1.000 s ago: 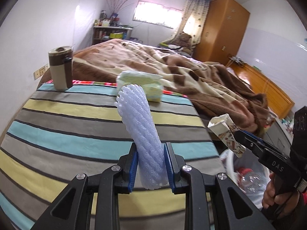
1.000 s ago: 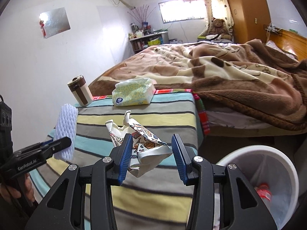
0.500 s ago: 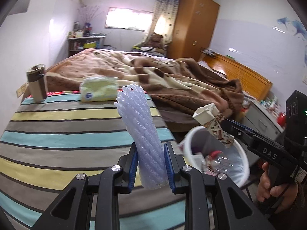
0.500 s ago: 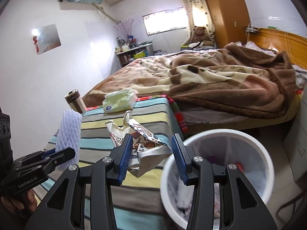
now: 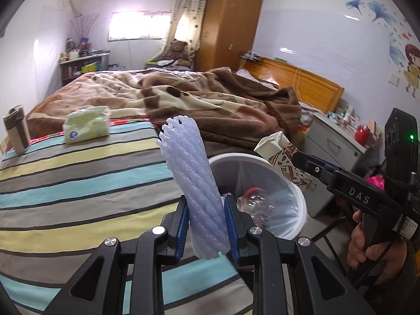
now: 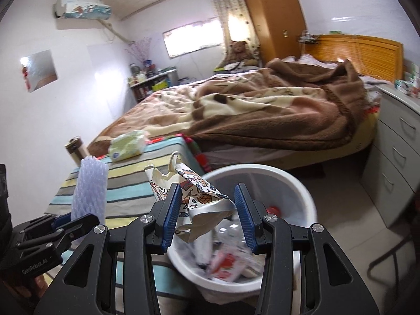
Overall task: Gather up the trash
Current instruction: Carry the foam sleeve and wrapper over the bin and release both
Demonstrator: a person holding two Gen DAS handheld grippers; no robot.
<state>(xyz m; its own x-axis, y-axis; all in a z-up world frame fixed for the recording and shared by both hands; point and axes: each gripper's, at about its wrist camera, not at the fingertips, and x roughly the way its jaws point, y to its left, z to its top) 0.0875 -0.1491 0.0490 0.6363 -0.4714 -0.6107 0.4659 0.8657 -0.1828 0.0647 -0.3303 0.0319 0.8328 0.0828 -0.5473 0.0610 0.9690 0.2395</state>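
My left gripper (image 5: 206,225) is shut on a white foam net sleeve (image 5: 194,178) that stands upright between its blue pads, at the striped table's edge beside the bin. The same sleeve (image 6: 90,186) shows at the left of the right wrist view. My right gripper (image 6: 207,210) is shut on a crumpled printed wrapper (image 6: 194,191), held over the near rim of a white trash bin (image 6: 302,191). In the left wrist view the wrapper (image 5: 281,149) hangs above the bin (image 5: 296,197). A clear bottle and other scraps lie inside.
A striped cloth covers the table (image 5: 65,183), where a tissue pack (image 5: 88,128) and a brown-and-cream cup (image 5: 15,131) stand at the far edge. A bed with a brown blanket (image 5: 210,105) lies behind the bin. A grey drawer unit (image 6: 399,162) stands to the right.
Both grippers have swung right, from above the table toward the bin, each keeping its item. The bin has come fully into both views and now lies under the right gripper.
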